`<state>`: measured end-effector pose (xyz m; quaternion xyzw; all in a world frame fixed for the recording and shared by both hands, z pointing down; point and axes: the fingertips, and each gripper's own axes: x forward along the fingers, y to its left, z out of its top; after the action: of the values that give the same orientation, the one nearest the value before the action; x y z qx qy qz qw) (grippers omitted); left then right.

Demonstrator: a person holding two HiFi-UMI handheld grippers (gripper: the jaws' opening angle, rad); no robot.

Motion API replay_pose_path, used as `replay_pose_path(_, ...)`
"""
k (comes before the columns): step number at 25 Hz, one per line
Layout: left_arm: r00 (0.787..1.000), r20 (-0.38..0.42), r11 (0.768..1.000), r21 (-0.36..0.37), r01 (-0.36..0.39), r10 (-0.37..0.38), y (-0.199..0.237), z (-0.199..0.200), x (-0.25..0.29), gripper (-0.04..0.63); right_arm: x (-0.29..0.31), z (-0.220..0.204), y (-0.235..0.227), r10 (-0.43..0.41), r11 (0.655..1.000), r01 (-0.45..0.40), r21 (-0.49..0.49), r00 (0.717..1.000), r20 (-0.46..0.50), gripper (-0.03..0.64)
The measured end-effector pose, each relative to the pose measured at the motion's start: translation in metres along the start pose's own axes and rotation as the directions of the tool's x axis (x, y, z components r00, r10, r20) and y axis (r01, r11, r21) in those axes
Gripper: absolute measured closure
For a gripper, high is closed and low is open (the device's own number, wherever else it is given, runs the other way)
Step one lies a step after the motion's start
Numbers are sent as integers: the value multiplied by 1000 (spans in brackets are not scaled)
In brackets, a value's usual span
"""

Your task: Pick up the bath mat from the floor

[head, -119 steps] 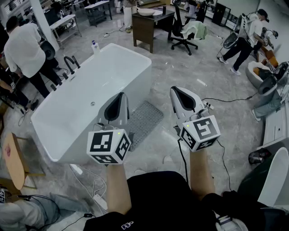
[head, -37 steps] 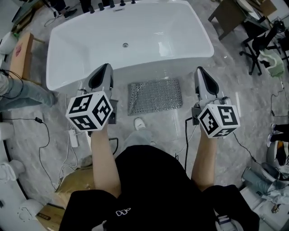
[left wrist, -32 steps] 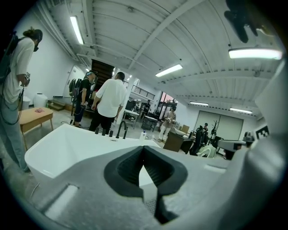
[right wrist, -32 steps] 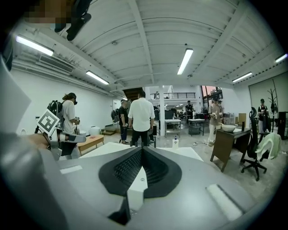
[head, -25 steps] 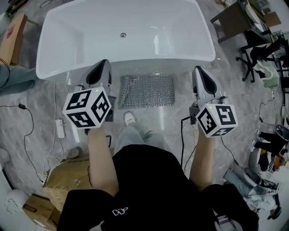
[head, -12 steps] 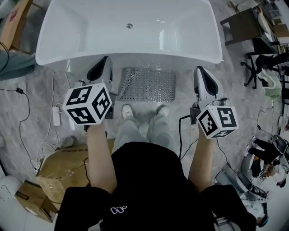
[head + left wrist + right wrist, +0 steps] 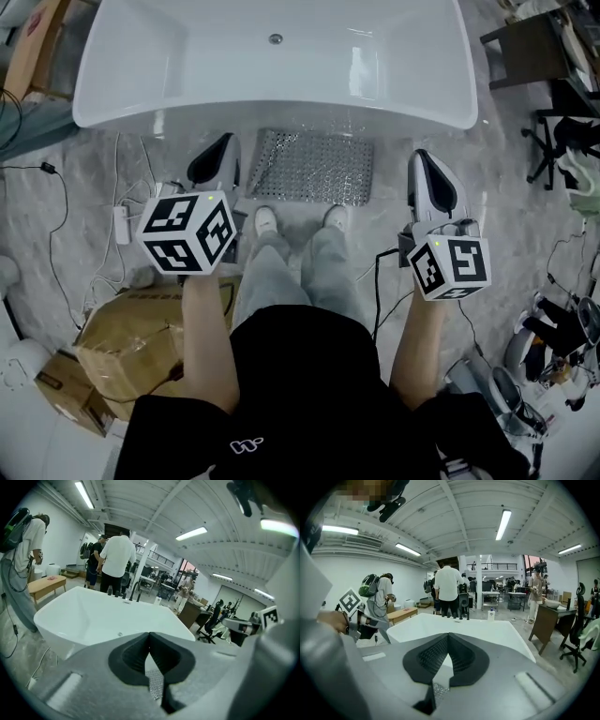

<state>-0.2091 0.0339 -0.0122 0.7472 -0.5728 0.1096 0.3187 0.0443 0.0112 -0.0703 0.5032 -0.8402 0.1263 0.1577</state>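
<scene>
Closing on mat (image 7: 312, 167), no contact yet

Since 1 second ago the left gripper (image 7: 216, 157) and right gripper (image 7: 427, 171) have dropped towards the floor (image 7: 511, 192), and 2 shoes (image 7: 266, 221) now stand at the mat's near edge: approach under way, pickup not begun. Both grippers have jaws together, empty, flanking the mat. Mat lies flat just beside the tub (image 7: 122, 103): grey, rectangular, studded

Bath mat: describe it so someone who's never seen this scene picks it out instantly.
Find the big white bathtub at the top of the head view. The bath mat lies flat on the floor along its near side, just ahead of the person's white shoes. It is the only grey rectangle with a dotted texture; the floor around it is smooth.
</scene>
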Motion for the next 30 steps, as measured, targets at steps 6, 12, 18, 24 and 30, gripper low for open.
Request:
replay_pose_path(6, 994, -111, 999, -31, -14, 11, -10, -54, 35, 597, 11, -49, -33, 14, 999, -12, 31, 997, -72, 611)
replay_pose_path(12, 981, -190, 996, -86, -39, 22, -5, -106, 77, 597, 30, -107, -49, 27, 999, -20, 45, 987, -157, 611)
replay_pose_path(18, 969, -246, 997, -81, -14, -6, -3, -153, 117, 597, 61, -160, -57, 60, 997, -49, 67, 982, -181, 611)
replay_pose_path(24, 950, -311, 998, -60, -22, 2, 14, -212, 148, 597, 83, -233, -59, 88, 994, -69, 86, 969, -230, 611)
replay_pose_path(30, 921, -389, 998, -47, -34, 13, 29, -275, 184, 597, 99, -319, -58, 137, 984, -97, 151, 950, -281, 609)
